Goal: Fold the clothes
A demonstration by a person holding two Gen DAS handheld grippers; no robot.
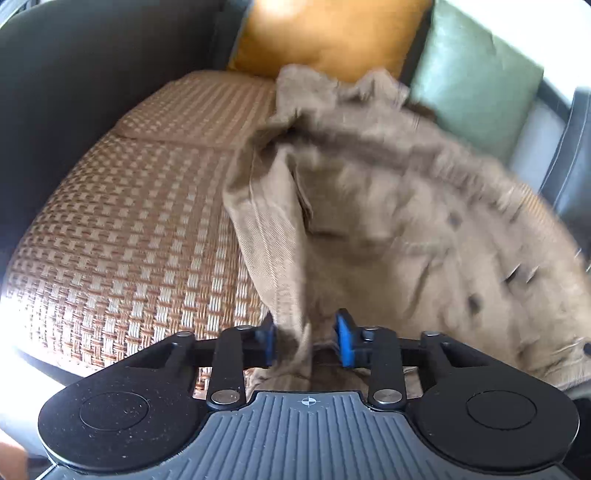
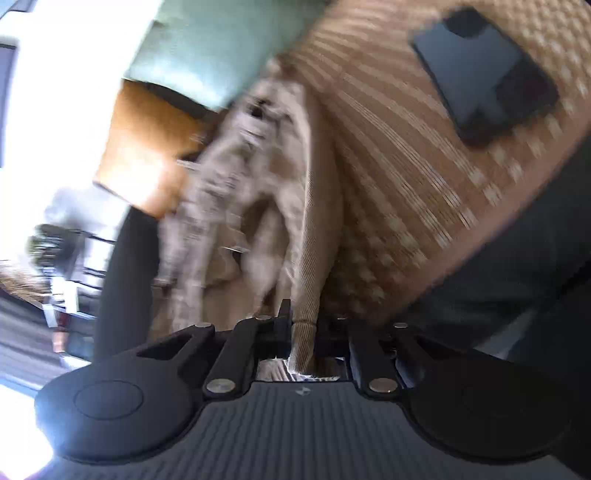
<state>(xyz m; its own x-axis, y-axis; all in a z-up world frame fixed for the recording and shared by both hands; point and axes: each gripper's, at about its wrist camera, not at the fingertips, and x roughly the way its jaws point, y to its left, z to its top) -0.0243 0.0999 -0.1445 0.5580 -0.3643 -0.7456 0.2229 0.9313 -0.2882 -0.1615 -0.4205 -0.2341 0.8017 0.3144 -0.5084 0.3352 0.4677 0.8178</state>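
Note:
A tan-brown twill garment [image 1: 388, 229] with dark buttons hangs bunched and motion-blurred above the woven sofa seat. My left gripper [image 1: 308, 341] is shut on a folded hem of it, and the cloth runs down between the blue pads [image 1: 345, 345]. In the right wrist view the same garment [image 2: 258, 192] stretches away from the camera. My right gripper [image 2: 303, 330] is shut on a narrow ribbed edge of it. The view is rolled sideways and blurred. How much of the garment touches the seat is hidden.
A woven brown-and-cream seat mat [image 1: 140, 229] covers the dark sofa [image 1: 74, 74]. An orange cushion [image 1: 325, 33] and a green cushion [image 1: 476, 81] lean at the back. A dark phone [image 2: 487, 74] lies on the mat [image 2: 406, 155].

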